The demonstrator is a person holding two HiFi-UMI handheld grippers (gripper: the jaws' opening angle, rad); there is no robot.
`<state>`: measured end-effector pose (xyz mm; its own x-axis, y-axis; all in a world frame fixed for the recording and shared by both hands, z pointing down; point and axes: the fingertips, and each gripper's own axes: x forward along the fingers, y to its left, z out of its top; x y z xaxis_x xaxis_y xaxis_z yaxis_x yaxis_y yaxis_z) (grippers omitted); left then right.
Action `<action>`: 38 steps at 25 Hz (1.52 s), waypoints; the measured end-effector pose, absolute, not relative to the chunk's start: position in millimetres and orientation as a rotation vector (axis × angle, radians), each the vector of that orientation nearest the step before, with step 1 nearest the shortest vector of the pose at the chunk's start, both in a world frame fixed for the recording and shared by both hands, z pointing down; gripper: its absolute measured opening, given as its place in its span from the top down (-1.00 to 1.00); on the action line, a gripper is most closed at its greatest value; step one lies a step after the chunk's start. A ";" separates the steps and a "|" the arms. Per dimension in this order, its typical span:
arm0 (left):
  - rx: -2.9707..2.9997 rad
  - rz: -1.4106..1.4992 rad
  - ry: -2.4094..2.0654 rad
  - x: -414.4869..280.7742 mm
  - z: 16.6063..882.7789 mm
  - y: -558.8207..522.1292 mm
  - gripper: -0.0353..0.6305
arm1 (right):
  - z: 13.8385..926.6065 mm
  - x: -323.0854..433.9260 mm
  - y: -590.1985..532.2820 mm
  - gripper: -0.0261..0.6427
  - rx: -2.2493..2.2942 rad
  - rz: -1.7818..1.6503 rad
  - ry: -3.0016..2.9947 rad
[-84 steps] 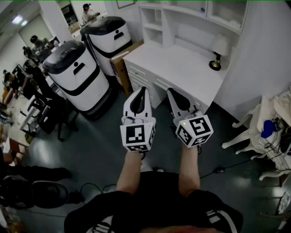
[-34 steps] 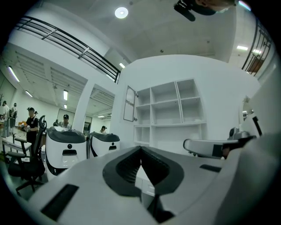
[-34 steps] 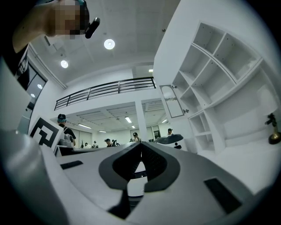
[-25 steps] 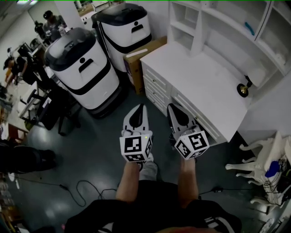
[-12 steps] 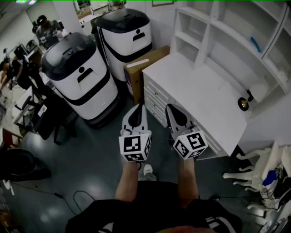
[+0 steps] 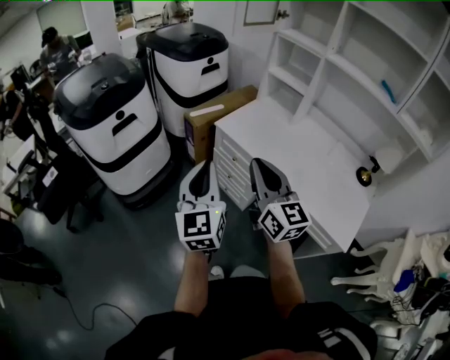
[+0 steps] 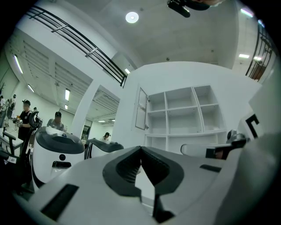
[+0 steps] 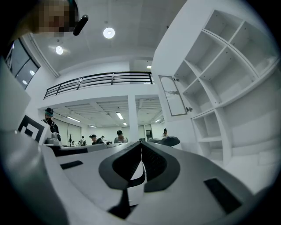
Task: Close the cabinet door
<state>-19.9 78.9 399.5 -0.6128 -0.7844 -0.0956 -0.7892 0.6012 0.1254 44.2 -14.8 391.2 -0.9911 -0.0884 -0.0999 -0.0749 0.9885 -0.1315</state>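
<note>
White shelving (image 6: 330, 63) backs the counter (image 6: 295, 140), its glass-paned white cabinet door (image 6: 261, 12) standing open at the far-left end, ahead of and above the left gripper (image 6: 204, 167) and likely nearer right gripper (image 6: 256, 165), both closed tight and empty.

The white wooden desk with drawers (image 6: 302, 137) carries a small lamp with a brass foot (image 6: 376, 166); a brown cardboard box (image 6: 211, 116) stands on the dark grey floor (image 6: 126, 239).

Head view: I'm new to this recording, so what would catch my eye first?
The left gripper and right gripper, both shut, point side by side from the centre towards a white desk with open shelves. Two white machines with black tops stand at upper left, and the cabinet door hangs open beside the top shelves.
</note>
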 end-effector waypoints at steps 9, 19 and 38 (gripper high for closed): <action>-1.409 0.259 2.740 -37.2 390.4 60.1 0.86 | 386.7 23.9 -18.9 0.86 -0.115 -0.128 3.043; -1.441 0.262 2.694 -69.7 385.5 22.3 0.86 | 389.3 -8.1 -61.4 0.86 -0.174 -0.141 3.016; -1.466 0.298 2.628 -209.4 378.3 -65.8 0.86 | 400.8 -145.3 -141.3 0.86 -0.281 0.042 3.040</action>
